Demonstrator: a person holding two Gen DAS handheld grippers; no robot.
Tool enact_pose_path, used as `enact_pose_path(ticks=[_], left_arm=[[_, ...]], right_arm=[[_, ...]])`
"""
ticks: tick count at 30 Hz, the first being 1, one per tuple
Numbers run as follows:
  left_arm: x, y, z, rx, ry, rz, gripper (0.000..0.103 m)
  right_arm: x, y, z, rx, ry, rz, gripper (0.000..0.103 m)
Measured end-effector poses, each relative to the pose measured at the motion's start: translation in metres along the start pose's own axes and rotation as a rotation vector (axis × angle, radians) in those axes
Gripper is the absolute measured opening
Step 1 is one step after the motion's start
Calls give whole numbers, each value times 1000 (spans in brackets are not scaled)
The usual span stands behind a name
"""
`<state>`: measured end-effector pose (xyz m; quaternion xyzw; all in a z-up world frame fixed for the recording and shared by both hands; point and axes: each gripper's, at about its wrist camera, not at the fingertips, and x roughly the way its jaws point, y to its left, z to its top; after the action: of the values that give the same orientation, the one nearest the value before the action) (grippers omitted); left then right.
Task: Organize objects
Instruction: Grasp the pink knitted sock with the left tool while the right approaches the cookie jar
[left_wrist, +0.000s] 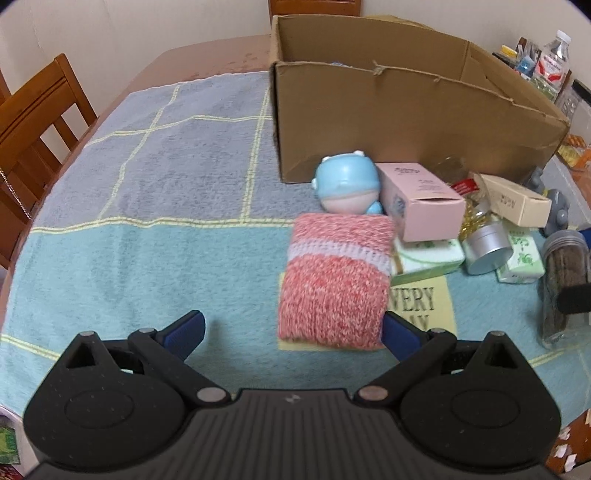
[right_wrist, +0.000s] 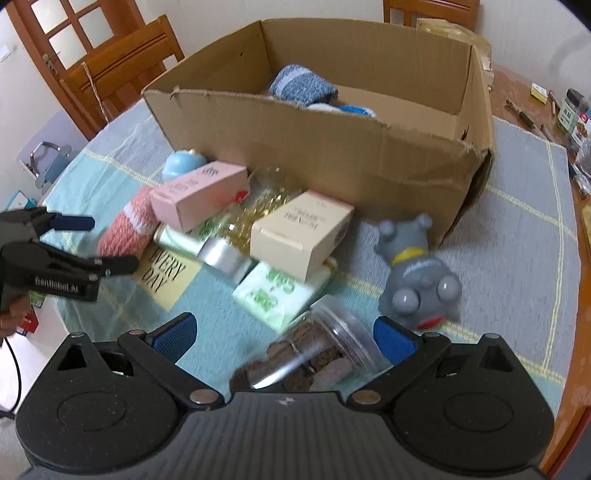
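A clear jar of brown cookies (right_wrist: 314, 354) lies on its side right in front of the right tool (right_wrist: 284, 338). The blue pads (right_wrist: 393, 339) of this tool are spread wide, one on each side of the jar, and they do not pinch it. Just past the jar sits a gray toy dog (right_wrist: 417, 273), tipped over on the towel (right_wrist: 498, 258) that covers the bench.

The left tool (left_wrist: 293, 332) is spread wide too and holds nothing. Its right pad is partly hidden behind a pink knitted sock roll (left_wrist: 336, 280). The roll rests on a yellow card (left_wrist: 424, 306) with black letters.

Behind the roll is a blue toy (left_wrist: 345, 184), lying beside a pink box (left_wrist: 421, 199). Near them are a cream box (left_wrist: 517, 201), a silver tin (left_wrist: 485, 249) and green tissue packs (left_wrist: 428, 258), all piled close together.

A big cardboard box (right_wrist: 332, 147) stands open behind the pile. Inside it is a blue sock roll (right_wrist: 303, 86).
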<state>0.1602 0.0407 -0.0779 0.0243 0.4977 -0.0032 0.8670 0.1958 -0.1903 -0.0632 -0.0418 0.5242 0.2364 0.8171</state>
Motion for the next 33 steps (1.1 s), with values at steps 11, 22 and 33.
enact_pose_path(ticks=[11, 22, 33], left_arm=[[2, 40, -2, 14, 8, 114, 101], [2, 35, -10, -4, 19, -42, 101], [18, 7, -13, -12, 2, -36, 103]], right_arm=[[-5, 20, -21, -18, 57, -11, 103], [16, 37, -28, -44, 81, -100, 103], [29, 44, -38, -83, 76, -160, 103]])
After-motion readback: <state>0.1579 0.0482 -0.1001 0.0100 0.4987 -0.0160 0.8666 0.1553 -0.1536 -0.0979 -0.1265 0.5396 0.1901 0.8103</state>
